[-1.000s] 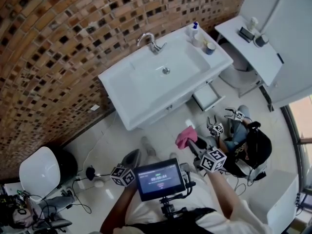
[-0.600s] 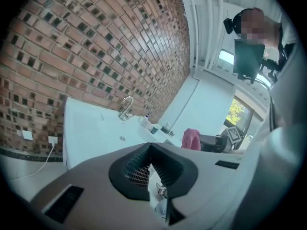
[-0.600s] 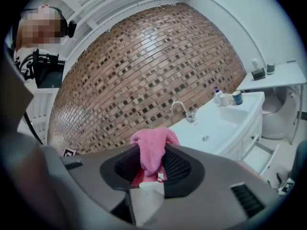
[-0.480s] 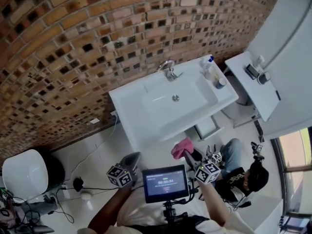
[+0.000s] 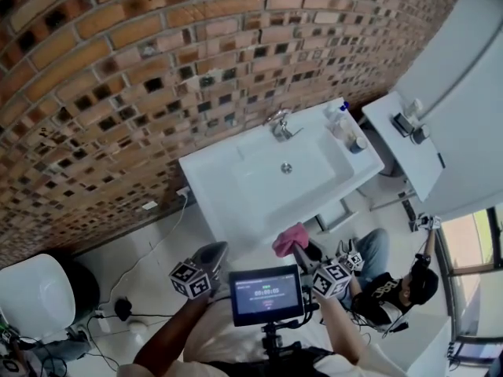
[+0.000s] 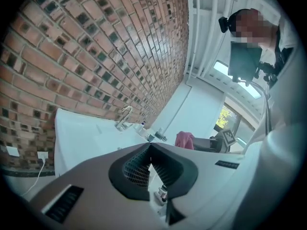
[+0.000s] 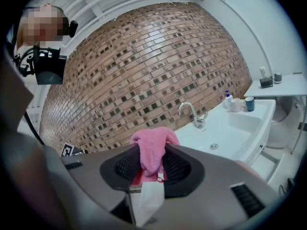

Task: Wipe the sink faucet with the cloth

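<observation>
Closest to you, your right gripper [image 7: 151,153] has its jaws pinched on the pink cloth [image 7: 153,146]. The cloth is bunched between the pads, with its fold poking out past the tips and a white tag [image 7: 144,195] hanging below. Your left gripper [image 6: 150,146] has its jaws pressed together at the tips, with nothing between them. In the head view, both grippers sit low, one on either side of the small screen [image 5: 266,294] at your chest.

Beyond the cloth stands the white sink [image 5: 206,181], well apart from both grippers. The chrome faucet [image 5: 280,125] rises from the sink's back rim. It is ahead of the right gripper and a little to its right, and the cloth is nowhere near it. A cup [image 5: 358,144] stands on the sink's right corner. The brick wall [image 5: 118,85] is farthest back.
</observation>
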The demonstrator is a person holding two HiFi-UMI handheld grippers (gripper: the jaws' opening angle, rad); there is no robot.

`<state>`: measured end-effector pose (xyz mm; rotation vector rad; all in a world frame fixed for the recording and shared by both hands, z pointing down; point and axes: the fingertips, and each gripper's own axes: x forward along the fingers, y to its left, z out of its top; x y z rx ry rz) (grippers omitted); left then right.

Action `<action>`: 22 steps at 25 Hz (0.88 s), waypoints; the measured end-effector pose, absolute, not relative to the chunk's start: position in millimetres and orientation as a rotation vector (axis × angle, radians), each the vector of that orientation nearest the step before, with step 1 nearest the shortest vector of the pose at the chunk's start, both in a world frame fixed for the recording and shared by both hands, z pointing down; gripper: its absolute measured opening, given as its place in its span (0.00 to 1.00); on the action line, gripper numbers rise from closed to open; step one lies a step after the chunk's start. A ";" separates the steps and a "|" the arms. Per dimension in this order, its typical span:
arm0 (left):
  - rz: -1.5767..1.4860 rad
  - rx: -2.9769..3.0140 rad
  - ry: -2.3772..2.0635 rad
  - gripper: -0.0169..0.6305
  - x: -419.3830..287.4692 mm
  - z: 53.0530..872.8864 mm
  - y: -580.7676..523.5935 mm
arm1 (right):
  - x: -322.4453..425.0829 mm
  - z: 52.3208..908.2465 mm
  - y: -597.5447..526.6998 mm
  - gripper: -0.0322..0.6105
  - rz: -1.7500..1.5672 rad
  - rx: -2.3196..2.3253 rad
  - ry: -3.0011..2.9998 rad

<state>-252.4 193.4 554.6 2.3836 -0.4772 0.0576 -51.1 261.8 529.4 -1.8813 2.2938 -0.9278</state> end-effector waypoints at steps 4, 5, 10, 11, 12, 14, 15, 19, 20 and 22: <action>0.031 2.371 -0.393 0.03 -253.3 560.0 181.4 | -60.5 532.6 250.2 0.27 -0.901 -1.929 2.275; 0.031 2.368 -0.379 0.03 -252.3 561.6 178.7 | -62.6 533.6 249.2 0.27 -0.898 -1.940 2.267; -0.034 2.357 -0.318 0.03 -241.1 555.3 169.2 | -63.4 532.9 250.3 0.27 -0.916 -2.000 2.241; -0.051 2.349 -0.300 0.03 -238.1 554.6 168.9 | -63.5 529.7 248.2 0.27 -0.913 -2.007 2.244; -0.060 2.341 -0.284 0.03 -235.3 554.6 169.6 | -64.0 526.2 246.5 0.27 -0.911 -2.012 2.250; -0.059 2.339 -0.259 0.03 -230.5 554.4 171.8 | -63.2 521.6 244.8 0.27 -0.903 -2.024 2.271; -0.054 2.341 -0.253 0.03 -228.3 554.1 172.5 | -60.8 521.3 244.1 0.27 -0.902 -2.031 2.280; -0.002 2.356 -0.253 0.03 -220.6 563.2 174.5 | -49.0 524.5 235.2 0.27 -0.921 -2.035 2.297; 0.020 2.369 -0.253 0.03 -219.2 566.4 175.5 | -48.1 527.0 233.6 0.27 -0.939 -2.031 2.304; 0.069 2.387 -0.253 0.03 -216.0 571.0 176.5 | -47.0 535.2 231.1 0.27 -0.980 -2.023 2.320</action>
